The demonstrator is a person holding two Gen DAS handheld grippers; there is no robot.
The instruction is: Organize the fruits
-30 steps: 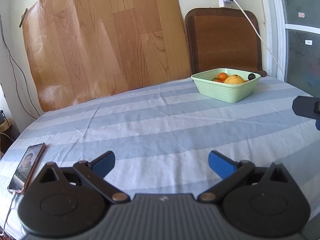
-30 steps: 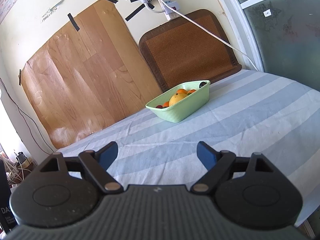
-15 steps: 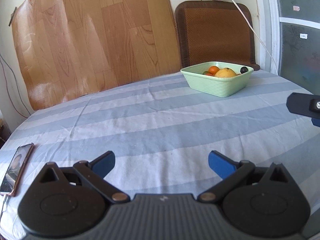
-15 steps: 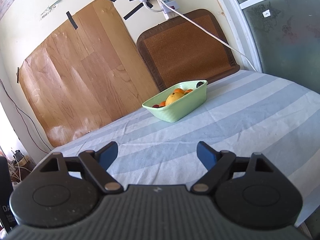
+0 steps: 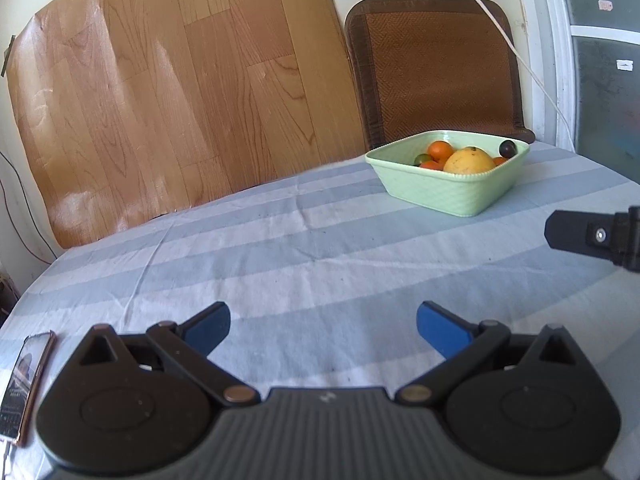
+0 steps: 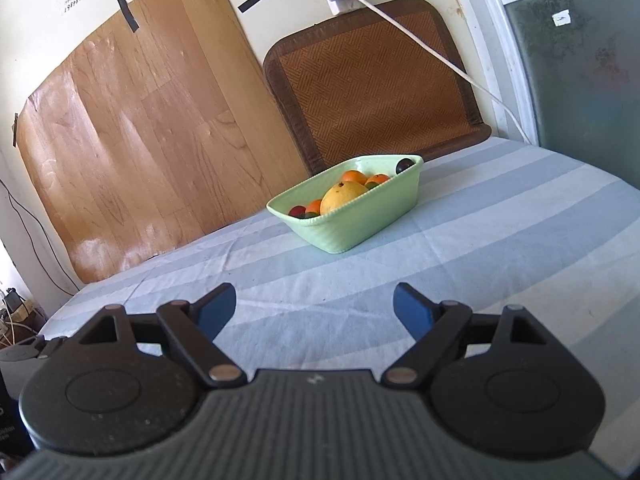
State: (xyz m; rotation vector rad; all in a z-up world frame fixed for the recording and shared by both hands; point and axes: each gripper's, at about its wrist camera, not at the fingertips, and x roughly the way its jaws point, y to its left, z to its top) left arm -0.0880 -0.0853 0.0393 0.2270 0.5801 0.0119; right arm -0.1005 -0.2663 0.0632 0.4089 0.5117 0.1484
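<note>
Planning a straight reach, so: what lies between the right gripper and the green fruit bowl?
Nothing: only bare striped tablecloth lies between the open right gripper and the green fruit bowl, as the right wrist view shows.

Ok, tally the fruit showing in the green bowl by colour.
Orange fruit: 3
Yellow fruit: 1
Green fruit: 2
Red fruit: 1
Dark purple fruit: 1
Total: 8 showing in the right wrist view; the bowl wall may hide more.

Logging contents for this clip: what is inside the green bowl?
The green bowl holds a large yellow-orange fruit, several small oranges, a dark round fruit and a small green one. Anything beneath is hidden by the bowl's wall.
</note>
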